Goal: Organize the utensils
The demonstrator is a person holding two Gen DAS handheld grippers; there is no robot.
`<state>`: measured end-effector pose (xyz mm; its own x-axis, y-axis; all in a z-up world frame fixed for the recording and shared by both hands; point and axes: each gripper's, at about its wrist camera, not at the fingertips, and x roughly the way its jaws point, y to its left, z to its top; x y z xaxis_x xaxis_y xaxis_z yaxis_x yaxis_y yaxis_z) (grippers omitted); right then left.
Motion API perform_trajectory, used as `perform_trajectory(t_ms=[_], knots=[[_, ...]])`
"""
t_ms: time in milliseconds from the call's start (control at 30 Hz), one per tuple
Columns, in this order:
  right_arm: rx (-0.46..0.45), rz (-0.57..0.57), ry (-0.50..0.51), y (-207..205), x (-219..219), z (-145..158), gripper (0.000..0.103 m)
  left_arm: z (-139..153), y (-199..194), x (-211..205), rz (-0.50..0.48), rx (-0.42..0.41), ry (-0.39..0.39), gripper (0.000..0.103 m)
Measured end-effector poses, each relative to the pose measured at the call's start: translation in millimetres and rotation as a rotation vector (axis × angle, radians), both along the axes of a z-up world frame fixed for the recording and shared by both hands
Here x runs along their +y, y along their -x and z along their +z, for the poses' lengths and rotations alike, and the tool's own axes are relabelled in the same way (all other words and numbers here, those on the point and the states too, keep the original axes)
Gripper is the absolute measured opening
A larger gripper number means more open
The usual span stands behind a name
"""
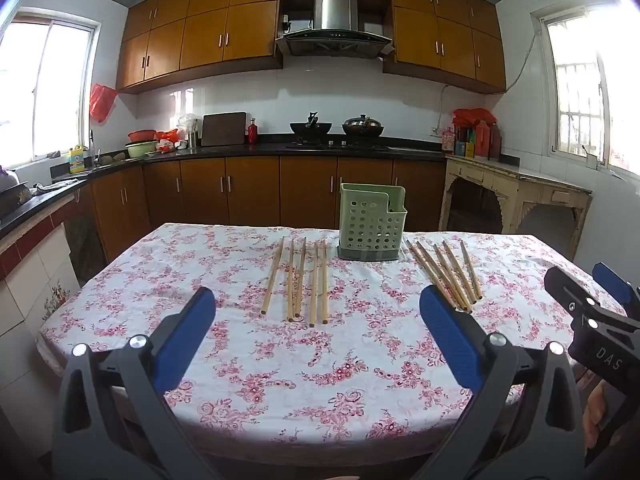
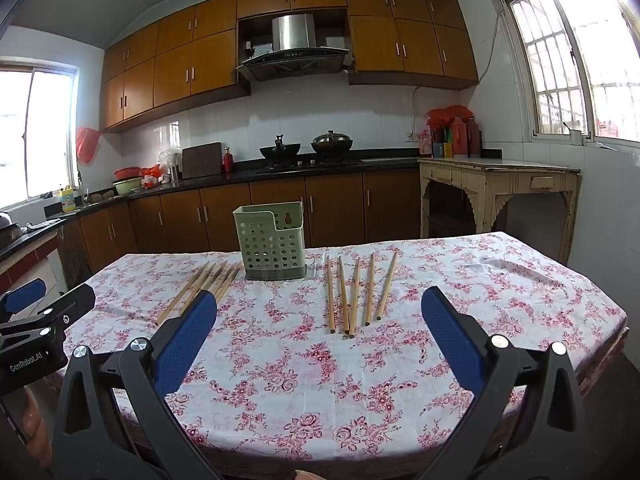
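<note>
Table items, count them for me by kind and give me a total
Wooden chopsticks, left group: 5
Wooden chopsticks, right group: 5
Green utensil holder: 1
Total: 11

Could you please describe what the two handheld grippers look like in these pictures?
Both the left gripper and right gripper have black angular frames, silver bolts, and textured blue pads. White lettering marks their black bodies.

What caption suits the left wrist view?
Open left tool faces two groups of chopsticks beside a green holder.
</note>
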<state>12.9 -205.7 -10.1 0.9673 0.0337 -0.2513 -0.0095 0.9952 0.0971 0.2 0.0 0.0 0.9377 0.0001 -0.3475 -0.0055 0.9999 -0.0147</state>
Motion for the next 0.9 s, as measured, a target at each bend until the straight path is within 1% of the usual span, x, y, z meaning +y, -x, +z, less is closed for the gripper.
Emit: perform_trajectory(t_ms=[467,900], knots=[[-0.001,-0.001,-0.003,0.3,-0.4,0.1,0.101,0.4,0.9,-3.4,0.004,-0.005,-0.004,0.099],[-0.001,0.0,-0.001,0.9,-0.1,0.3,0.101,0.5,0.8,3.4,0.003,-0.006,0.001,0.099]])
